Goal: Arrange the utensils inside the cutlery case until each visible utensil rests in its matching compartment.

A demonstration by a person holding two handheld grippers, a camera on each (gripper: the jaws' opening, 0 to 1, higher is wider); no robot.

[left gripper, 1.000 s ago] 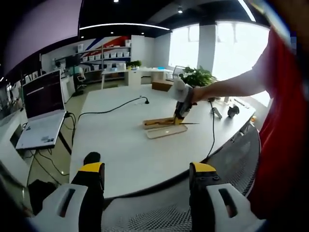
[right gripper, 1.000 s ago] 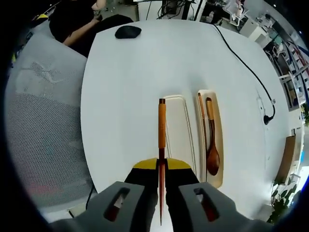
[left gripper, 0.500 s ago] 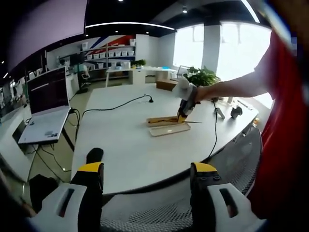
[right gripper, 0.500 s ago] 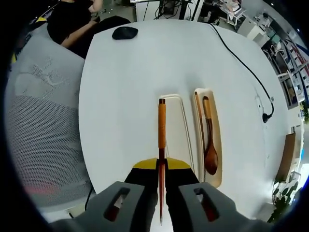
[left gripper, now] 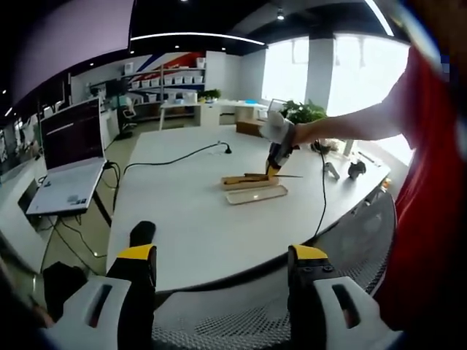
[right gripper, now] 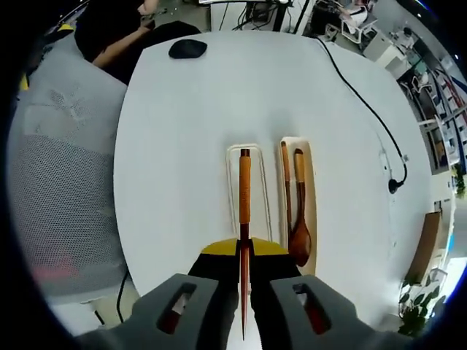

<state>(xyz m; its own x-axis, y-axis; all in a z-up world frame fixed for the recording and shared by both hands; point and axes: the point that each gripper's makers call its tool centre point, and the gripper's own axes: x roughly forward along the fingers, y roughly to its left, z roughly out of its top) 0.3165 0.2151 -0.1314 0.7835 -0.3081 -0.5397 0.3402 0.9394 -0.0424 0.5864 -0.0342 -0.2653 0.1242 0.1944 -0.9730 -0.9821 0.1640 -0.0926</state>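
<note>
My right gripper (right gripper: 244,257) is clenched on a chopstick (right gripper: 244,219), its orange-wrapped end pointing to 12 o'clock in the right gripper view and hanging above the pale, narrow lid (right gripper: 247,191) on the white surface (right gripper: 182,131). Just beside the lid, toward 3 o'clock, lies the wooden cutlery case (right gripper: 297,211); inside it I see a wooden spoon (right gripper: 299,219) with its bowl toward 6 o'clock and a second chopstick (right gripper: 285,189) along the case's lid-side wall. A black mouse (right gripper: 187,48) sits far off toward 11 o'clock. My left gripper (left gripper: 217,270) is released, jaws well apart, holding nothing, held back over a mesh chair (left gripper: 350,240) at the surface's edge. From there I see the case (left gripper: 244,179) and lid (left gripper: 256,194) well ahead near 12 o'clock, with the right gripper (left gripper: 276,149) above them.
</note>
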